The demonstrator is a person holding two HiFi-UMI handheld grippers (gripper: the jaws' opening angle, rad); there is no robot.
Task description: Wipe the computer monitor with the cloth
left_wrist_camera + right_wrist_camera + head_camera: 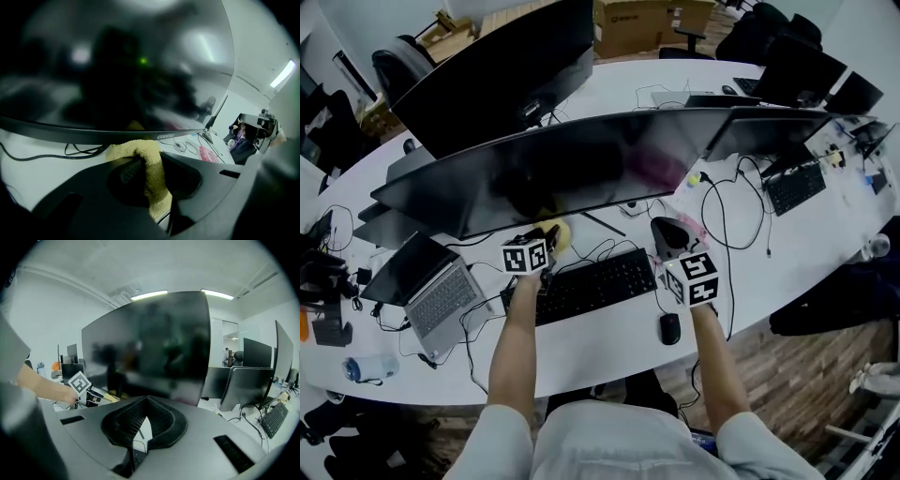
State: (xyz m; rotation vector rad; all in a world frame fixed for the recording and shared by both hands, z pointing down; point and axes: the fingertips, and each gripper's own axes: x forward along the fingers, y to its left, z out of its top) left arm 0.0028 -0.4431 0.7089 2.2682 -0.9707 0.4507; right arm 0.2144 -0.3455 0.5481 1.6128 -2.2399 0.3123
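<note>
Now, left claw [147, 161] pinching yellow cloth [155, 185] below monitor [117, 70], right claw [145, 401] pressed together.

A: Left side?
B: Left gripper [550, 235] has its jaws clamped on the cloth [152, 171]. Bare left forearm [514, 347] reaches straight forward.
A: Right?
B: Right gripper [667, 231] has its jaws together at the tips, nothing between them. Right forearm [717, 361] also forward, beside the left, apart.

We see the wide curved black monitor [117, 70] only as a blur in the left gripper view, cut off at the left edge. The lower end of the yellow terry cloth [143, 149] vanishes behind the left tool [146, 165].
</note>
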